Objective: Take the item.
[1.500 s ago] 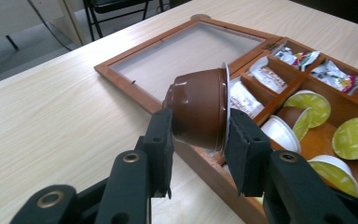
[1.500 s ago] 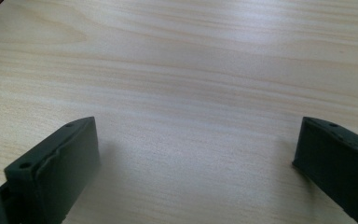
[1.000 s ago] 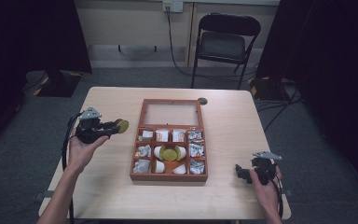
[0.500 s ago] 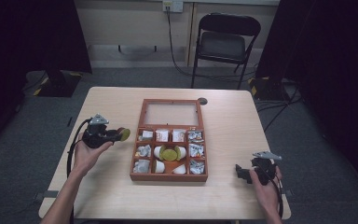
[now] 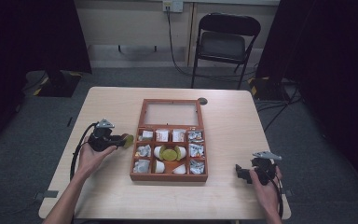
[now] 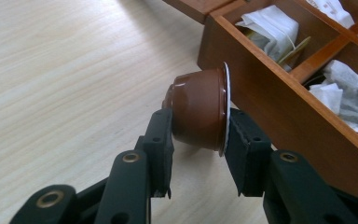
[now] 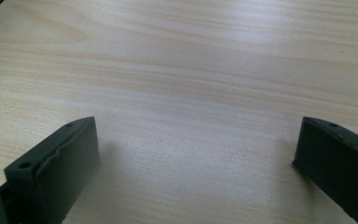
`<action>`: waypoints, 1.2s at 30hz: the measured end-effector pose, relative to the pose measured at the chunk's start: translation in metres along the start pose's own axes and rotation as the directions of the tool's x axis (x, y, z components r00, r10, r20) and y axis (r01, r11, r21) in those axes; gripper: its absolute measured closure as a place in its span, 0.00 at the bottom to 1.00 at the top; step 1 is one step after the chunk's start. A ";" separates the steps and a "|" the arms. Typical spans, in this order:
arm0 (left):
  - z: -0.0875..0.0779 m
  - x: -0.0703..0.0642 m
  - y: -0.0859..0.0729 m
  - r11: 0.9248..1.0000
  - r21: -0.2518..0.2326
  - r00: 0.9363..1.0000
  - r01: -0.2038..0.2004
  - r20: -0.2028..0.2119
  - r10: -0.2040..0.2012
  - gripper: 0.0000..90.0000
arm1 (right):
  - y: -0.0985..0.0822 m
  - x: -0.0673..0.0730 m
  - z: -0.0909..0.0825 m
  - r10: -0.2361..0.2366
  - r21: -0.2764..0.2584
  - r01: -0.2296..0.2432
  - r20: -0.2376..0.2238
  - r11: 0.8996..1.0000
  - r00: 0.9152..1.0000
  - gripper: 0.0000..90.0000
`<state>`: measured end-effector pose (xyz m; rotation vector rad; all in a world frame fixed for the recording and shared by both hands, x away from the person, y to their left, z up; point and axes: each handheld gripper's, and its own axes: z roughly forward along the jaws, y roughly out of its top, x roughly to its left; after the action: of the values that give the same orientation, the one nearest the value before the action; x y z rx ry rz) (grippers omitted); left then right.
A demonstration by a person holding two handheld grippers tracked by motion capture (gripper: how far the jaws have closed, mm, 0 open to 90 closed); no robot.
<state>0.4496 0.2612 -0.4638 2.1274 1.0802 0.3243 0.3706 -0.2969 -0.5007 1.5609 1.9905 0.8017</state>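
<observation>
Beside the box [image 5: 168,176]: left gripper [image 6: 196,135] clamps the brown capsule [image 6: 199,108], axis sideways, foil facing the wooden wall
Right gripper [image 7: 193,154]: jaws wide, empty, well apart

A folding chair [image 5: 227,41] stands behind the table [image 5: 242,126] on grey floor [image 5: 307,154]; black curtains [image 5: 326,51] flank it, pale wall [image 5: 130,23] beyond

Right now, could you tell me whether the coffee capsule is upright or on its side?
On its side: the coffee capsule has its foil rim vertical, facing the wooden box.
</observation>
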 end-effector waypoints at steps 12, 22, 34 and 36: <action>0.002 0.002 -0.001 0.999 -0.023 1.000 0.030 -0.008 -0.030 0.60 | 0.000 0.000 0.000 0.000 0.000 0.000 0.000 1.000 1.000 0.00; -0.002 0.004 -0.001 0.998 -0.057 0.997 0.039 -0.060 -0.042 0.36 | 0.000 0.000 0.000 0.000 0.000 0.000 0.000 1.000 1.000 0.00; -0.032 0.005 -0.001 0.995 -0.101 0.997 0.011 -0.080 -0.019 0.27 | 0.000 0.000 0.000 0.000 0.001 0.000 0.001 1.000 1.000 0.00; -0.039 0.006 -0.002 0.993 -0.119 0.996 0.024 -0.080 -0.034 0.26 | 0.000 0.000 0.000 -0.001 0.001 0.001 0.001 1.000 1.000 0.00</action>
<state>0.4323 0.2862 -0.4381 2.0073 1.1103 0.4541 0.3709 -0.2970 -0.5007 1.5607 1.9908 0.8005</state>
